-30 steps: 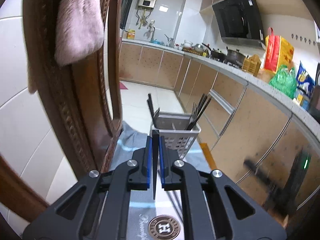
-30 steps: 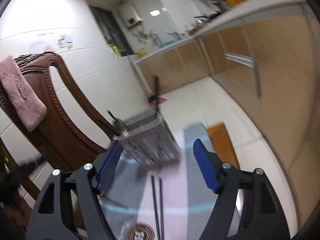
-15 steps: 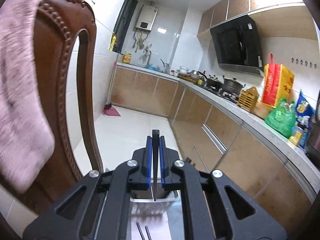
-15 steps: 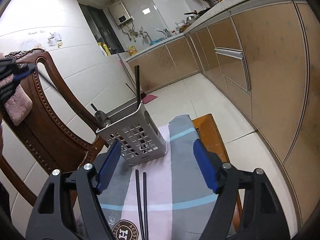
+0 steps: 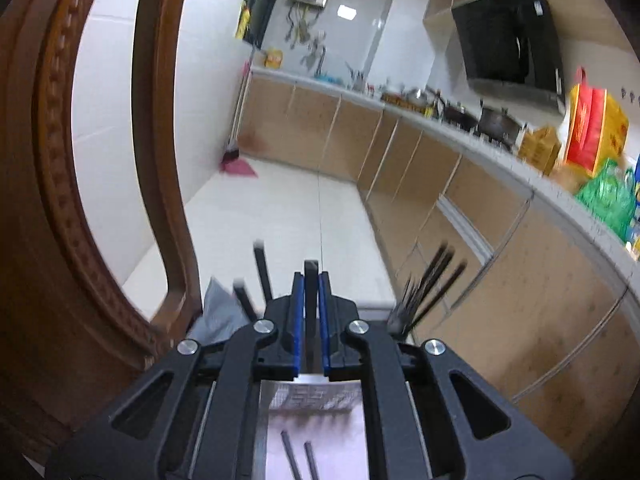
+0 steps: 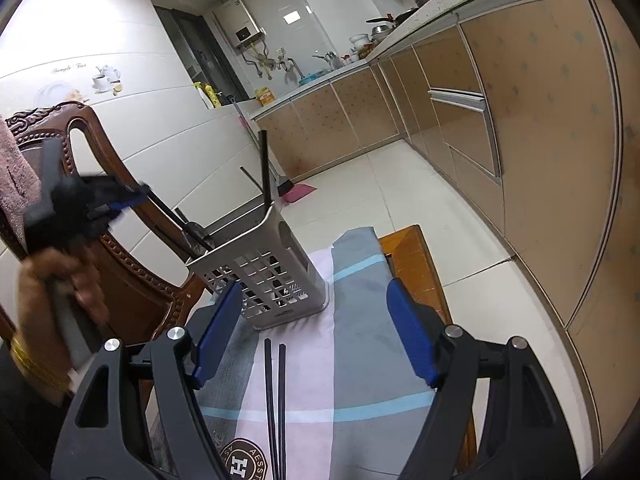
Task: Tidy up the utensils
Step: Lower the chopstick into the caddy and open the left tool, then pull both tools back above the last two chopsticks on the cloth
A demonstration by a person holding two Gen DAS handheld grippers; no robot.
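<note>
My left gripper [image 5: 311, 320] is shut on a black chopstick [image 5: 310, 280]. In the right wrist view the left gripper [image 6: 120, 200] hovers up left of the grey perforated utensil holder [image 6: 272, 276], and its chopstick [image 6: 176, 220] slants down into the holder's top. Black utensils [image 5: 428, 284] stick out of the holder [image 5: 312, 396]. My right gripper [image 6: 312, 328] is open and empty, just in front of the holder. Two black chopsticks [image 6: 276, 400] lie side by side on the cloth between its fingers; they also show in the left wrist view [image 5: 298, 460].
A striped grey and pink cloth [image 6: 360, 340] covers a small wooden table [image 6: 412, 256]. A carved wooden chair [image 6: 120, 256] with a pink towel [image 6: 16, 184] stands at the left. Kitchen cabinets [image 6: 520, 140] run along the right, with tiled floor [image 6: 380, 200] beyond.
My left gripper, which had risen high, has come down toward the holder with its chopstick, whose tip now reaches into the holder's top. My right gripper has barely moved.
</note>
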